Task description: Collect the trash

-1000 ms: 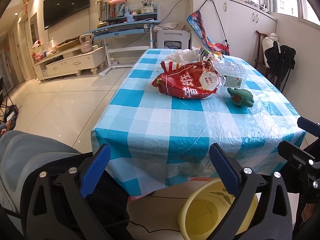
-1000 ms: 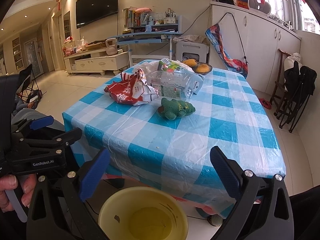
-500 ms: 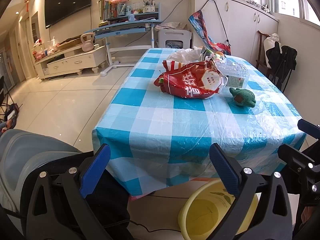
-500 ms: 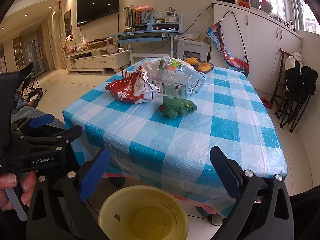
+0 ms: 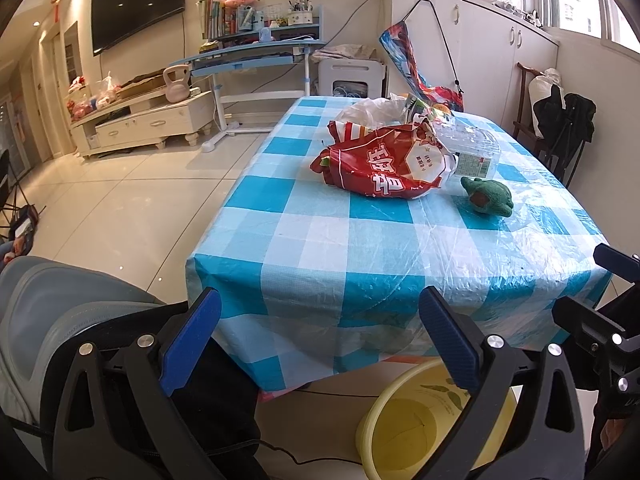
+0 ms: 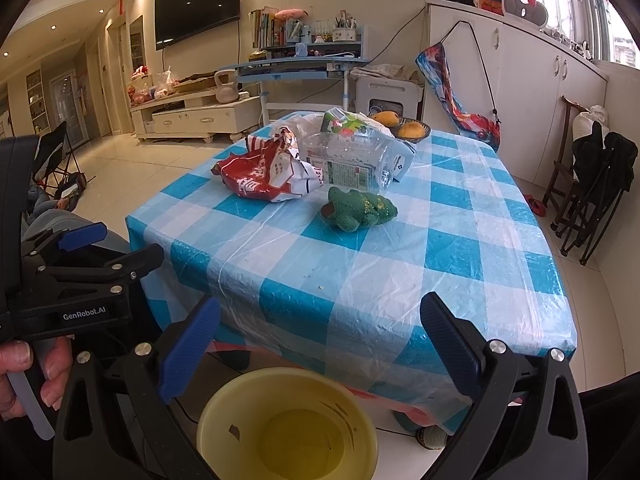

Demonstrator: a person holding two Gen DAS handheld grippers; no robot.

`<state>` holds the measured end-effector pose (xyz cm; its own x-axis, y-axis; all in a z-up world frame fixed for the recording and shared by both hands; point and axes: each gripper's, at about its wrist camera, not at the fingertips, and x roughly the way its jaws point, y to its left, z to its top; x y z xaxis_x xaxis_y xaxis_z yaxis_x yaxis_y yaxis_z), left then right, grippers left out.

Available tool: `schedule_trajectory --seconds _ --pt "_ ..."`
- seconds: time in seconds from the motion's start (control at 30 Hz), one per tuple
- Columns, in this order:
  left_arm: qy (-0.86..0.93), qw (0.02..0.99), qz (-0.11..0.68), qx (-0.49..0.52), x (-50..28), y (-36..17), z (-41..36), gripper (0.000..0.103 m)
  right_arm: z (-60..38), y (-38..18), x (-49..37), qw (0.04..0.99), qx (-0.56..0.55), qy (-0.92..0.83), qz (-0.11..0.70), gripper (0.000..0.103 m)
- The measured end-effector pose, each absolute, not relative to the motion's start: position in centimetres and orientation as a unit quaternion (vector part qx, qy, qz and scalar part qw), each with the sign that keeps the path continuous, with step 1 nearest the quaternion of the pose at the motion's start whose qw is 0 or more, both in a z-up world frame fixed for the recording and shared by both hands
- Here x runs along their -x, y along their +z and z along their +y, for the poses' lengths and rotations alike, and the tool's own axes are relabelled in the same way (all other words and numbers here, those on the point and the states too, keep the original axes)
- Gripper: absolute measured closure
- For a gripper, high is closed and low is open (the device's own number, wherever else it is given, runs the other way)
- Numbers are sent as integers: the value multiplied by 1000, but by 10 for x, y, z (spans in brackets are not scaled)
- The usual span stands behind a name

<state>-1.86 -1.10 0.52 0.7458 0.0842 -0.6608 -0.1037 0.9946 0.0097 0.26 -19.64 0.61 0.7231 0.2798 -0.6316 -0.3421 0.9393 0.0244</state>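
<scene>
Nearest, low in each wrist view: left gripper point(image 5: 320, 338) with blue-padded fingers spread wide, nothing between them; right gripper point(image 6: 320, 342) likewise gaping and empty. Left gripper also visible at the left edge of the right wrist view point(image 6: 86, 258), held in a bare hand point(image 6: 28, 384).

Just beyond, on the floor below the table's near edge: round yellow plastic basin point(image 6: 288, 424), point(image 5: 404, 420), nothing visible inside.

Above it: table under a blue-and-white checked plastic cloth point(image 6: 360, 272), point(image 5: 320, 248), near half bare.

Farther along the cloth, toward the middle: small green plush toy point(image 6: 360, 210), point(image 5: 488, 198), lying on its side, apart from both grippers.

Just behind and to its left: crumpled red snack bag with white lettering point(image 6: 268, 174), point(image 5: 384, 166), lying flat, touching a crushed clear plastic bottle with a green-and-white label point(image 6: 348, 162), point(image 5: 472, 152). Behind these, a white plastic bag point(image 5: 368, 110) and a green carton point(image 6: 344, 124), bunched together with the rest of the trash.

At the table's far end: dark bowl of yellow-orange fruit point(image 6: 408, 128).

Well beyond, across the tiled floor: blue desk with books point(image 5: 256, 52), pink kettlebell point(image 5: 176, 84) on a white low cabinet, black television point(image 5: 136, 4) on the wall.
</scene>
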Motion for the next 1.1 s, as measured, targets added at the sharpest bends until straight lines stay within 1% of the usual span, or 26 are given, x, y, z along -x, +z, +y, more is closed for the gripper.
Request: schedule_trajectory --seconds 1.1 --pt "54 934 352 17 18 5 -8 8 -193 0 -4 921 53 175 345 7"
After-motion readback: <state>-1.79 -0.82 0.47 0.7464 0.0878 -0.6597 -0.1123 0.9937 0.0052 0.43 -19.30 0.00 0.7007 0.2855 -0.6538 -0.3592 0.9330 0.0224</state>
